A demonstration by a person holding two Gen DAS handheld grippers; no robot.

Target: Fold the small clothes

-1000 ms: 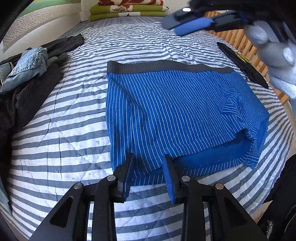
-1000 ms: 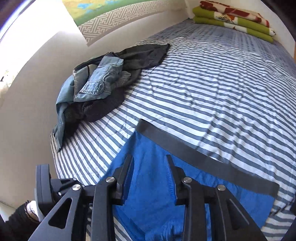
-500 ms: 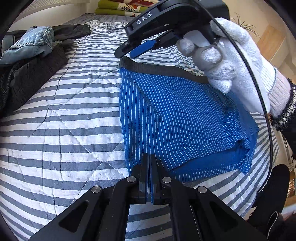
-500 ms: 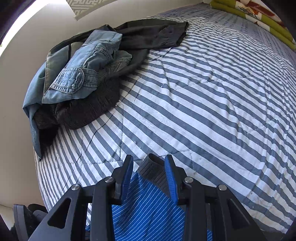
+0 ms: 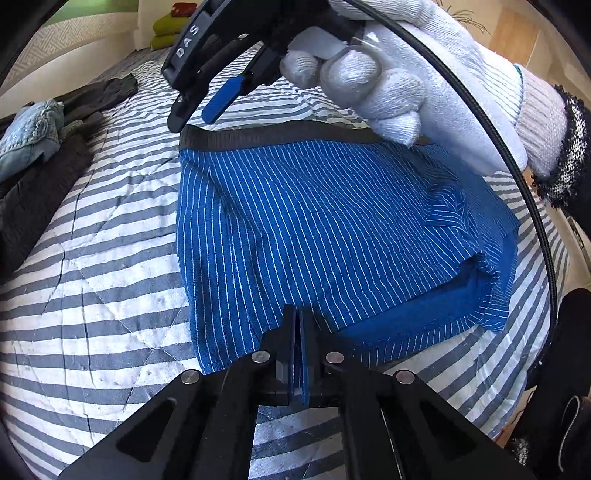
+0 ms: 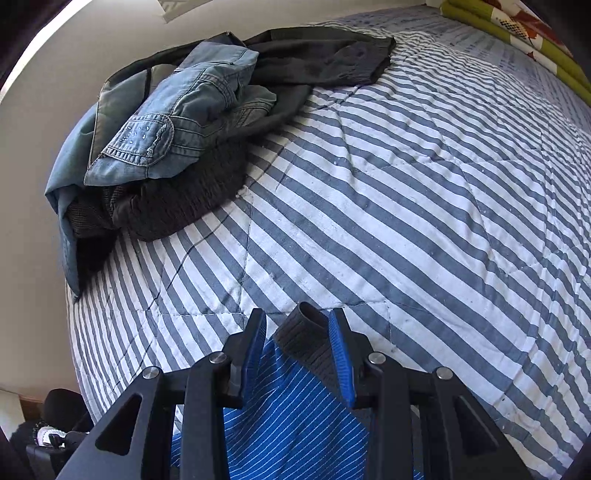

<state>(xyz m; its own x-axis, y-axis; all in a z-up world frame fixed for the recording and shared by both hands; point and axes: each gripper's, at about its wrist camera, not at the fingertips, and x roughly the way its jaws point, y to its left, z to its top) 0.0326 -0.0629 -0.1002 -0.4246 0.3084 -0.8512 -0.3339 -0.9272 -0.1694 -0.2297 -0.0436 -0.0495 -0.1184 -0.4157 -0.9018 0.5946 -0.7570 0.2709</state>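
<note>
Boxer shorts (image 5: 332,229), blue with thin white stripes, lie flat on a striped bed (image 5: 110,266). The left hand-held gripper (image 5: 297,325) pinches their near hem, jaws closed. The right hand-held gripper (image 6: 301,339), jaws parted, straddles the grey waistband's (image 6: 306,336) corner. A heap of clothes (image 6: 177,140) sits well apart.

Striped bed (image 6: 424,177): blue shorts (image 5: 314,221), clothes heap (image 6: 177,140), folded blankets (image 6: 517,33).
</note>
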